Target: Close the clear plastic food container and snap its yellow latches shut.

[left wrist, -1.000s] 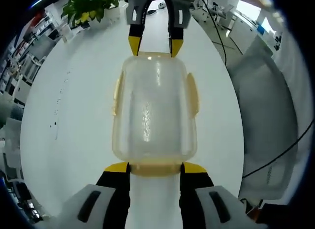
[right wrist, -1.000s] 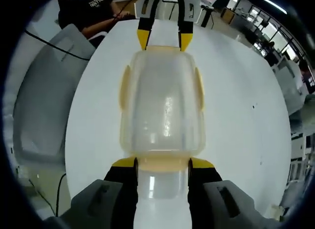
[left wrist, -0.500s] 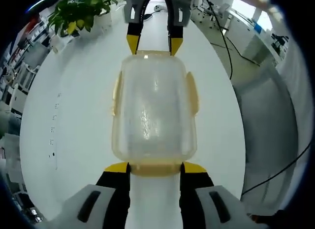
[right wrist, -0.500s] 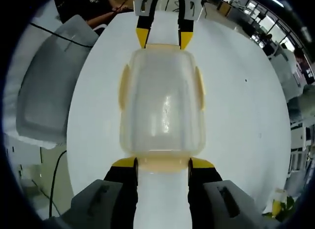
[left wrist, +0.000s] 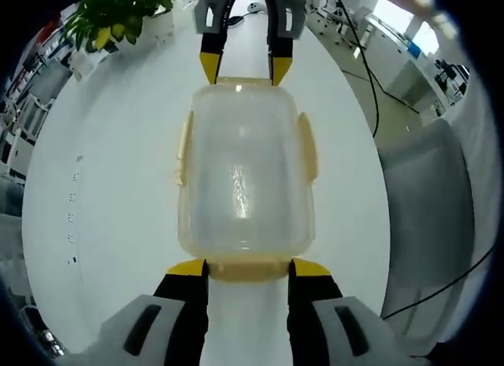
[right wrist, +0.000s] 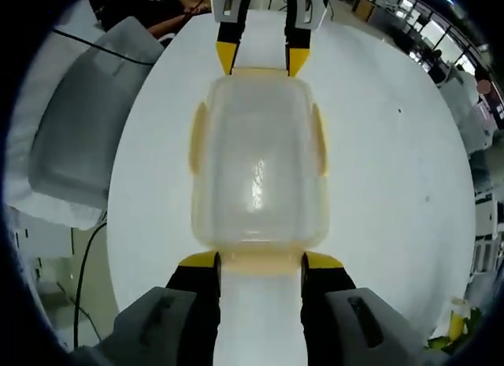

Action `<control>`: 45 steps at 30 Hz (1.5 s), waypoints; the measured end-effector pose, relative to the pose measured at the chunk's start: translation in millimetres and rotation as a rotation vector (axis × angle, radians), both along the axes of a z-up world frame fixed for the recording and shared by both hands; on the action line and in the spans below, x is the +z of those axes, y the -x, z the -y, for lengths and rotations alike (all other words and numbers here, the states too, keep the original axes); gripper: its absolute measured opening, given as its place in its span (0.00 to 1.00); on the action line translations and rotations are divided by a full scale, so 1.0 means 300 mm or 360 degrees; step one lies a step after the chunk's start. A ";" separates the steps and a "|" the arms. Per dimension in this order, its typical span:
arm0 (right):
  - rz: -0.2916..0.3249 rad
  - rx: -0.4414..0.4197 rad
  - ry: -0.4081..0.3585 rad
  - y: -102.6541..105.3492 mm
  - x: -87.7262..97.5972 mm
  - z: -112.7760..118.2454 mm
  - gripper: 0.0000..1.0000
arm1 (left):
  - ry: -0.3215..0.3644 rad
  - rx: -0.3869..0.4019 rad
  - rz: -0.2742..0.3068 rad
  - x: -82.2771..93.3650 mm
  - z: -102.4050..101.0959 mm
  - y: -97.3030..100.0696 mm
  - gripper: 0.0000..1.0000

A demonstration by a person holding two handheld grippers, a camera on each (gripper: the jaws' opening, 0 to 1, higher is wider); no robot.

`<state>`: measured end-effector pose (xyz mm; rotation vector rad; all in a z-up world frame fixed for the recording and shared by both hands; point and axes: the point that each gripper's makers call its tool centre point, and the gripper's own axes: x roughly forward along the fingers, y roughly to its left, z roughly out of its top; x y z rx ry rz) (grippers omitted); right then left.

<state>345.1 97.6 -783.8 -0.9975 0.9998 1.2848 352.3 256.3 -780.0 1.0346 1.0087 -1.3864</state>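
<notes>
- Nothing on the tabletop (left wrist: 110, 185) has shifted; only the cameras swung, and the container (left wrist: 246, 173) sits lidded between both tools.
- Left tool (left wrist: 247, 268) and right tool (right wrist: 260, 260) each stand open, straddling an end latch.
- Judged next: press the latches down.

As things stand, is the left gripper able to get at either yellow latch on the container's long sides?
Probably not without letting go. The left gripper straddles the near end of the clear container, the right gripper the far end. The side latches lie uncovered, but both tongs are occupied at the ends.
</notes>
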 end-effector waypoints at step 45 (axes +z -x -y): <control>-0.0155 -0.1182 -0.0220 -0.045 -0.034 0.226 0.40 | 0.0364 0.1770 -0.0763 0.064 -0.099 0.017 0.51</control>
